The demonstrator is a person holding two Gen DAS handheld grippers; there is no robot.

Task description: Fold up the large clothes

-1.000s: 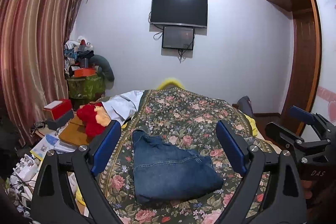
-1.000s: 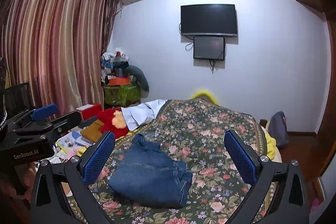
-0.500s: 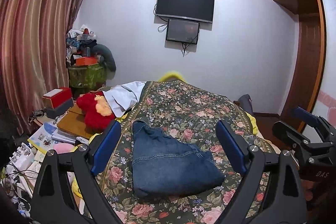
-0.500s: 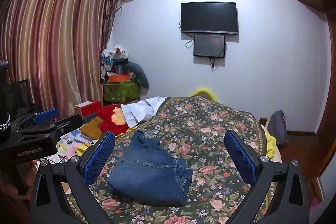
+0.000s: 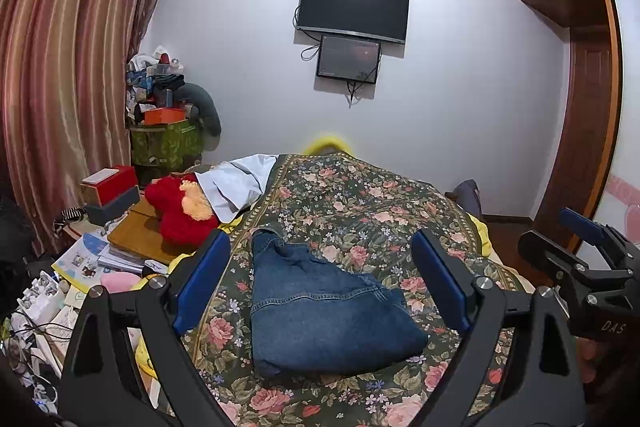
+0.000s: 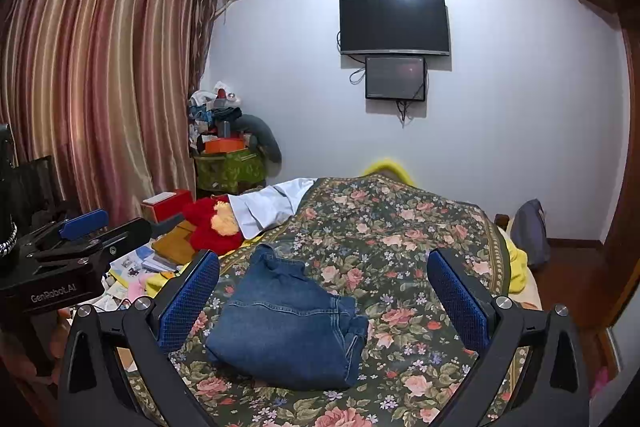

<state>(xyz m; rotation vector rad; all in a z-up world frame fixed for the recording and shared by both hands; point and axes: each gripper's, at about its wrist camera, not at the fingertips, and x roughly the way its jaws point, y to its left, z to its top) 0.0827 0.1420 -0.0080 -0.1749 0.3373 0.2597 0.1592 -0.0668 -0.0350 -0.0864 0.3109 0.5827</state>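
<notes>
a folded bundle of dark blue denim jeans [image 5: 320,311] lies on the floral-patterned dark green bedspread [image 5: 372,211] at about 6 o'clock in both wrist views, near the bed's near edge. the black left gripper with blue pads [image 5: 320,287] and the matching black right gripper [image 6: 324,297] hover above it, jaws spread wide and empty. the denim looks heavy, thick and fairly stiff, likely to hold a crease yet sag if lifted by one corner; the stacked hem edges at 3 o'clock of the bundle seem the firmest place to pinch.
</notes>
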